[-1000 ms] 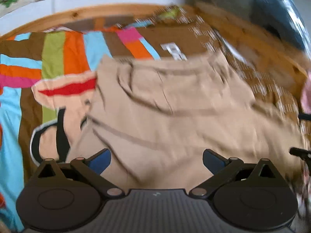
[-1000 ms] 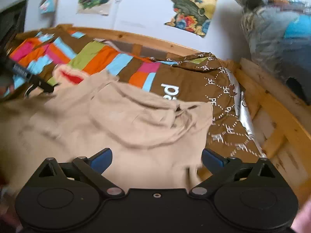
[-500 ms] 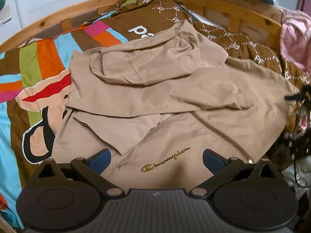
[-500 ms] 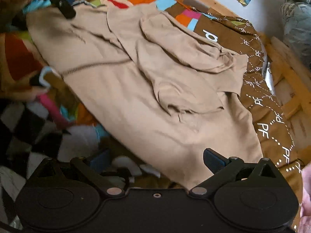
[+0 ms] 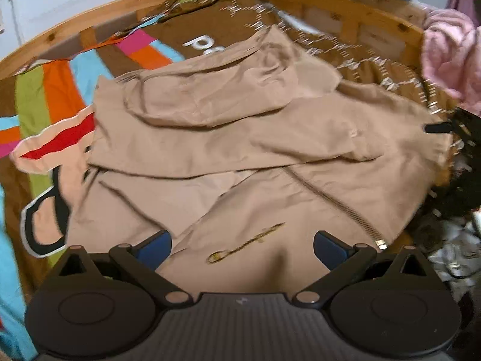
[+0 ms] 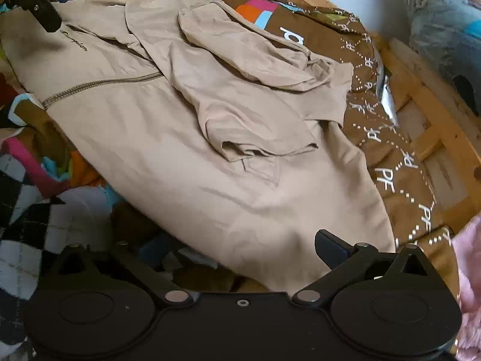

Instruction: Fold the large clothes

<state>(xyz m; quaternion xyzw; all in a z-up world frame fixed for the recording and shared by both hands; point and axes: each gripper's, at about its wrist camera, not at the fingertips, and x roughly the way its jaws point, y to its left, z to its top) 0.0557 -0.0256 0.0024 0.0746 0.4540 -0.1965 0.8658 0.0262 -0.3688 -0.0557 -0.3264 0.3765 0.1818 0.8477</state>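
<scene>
One tan hoodie (image 5: pixel 246 138) lies spread over the striped bedspread (image 5: pixel 60 78), its hood (image 5: pixel 216 90) bunched toward the wooden bed frame (image 5: pixel 330 9) and one sleeve (image 6: pixel 258 138) folded across the chest. It looks like soft, fairly thick fleece: limp, not slippery, light enough to lift with two pinches, though it will likely sag and drag wherever it is not held. One zip (image 5: pixel 333 201) runs down the front, a stiffer line the cloth should crease along. The best holds appear to be the hem corners nearest the bed's edge, or the shoulder seams beside the hood.

The left gripper (image 5: pixel 242 245) hovers over the hoodie's chest logo (image 5: pixel 243 245) with fingers spread, holding nothing. The right gripper (image 6: pixel 240 249) sits at the hoodie's hem, also released and empty. A pink blanket (image 5: pixel 448 54) is heaped beyond the hoodie's far side, against the frame
</scene>
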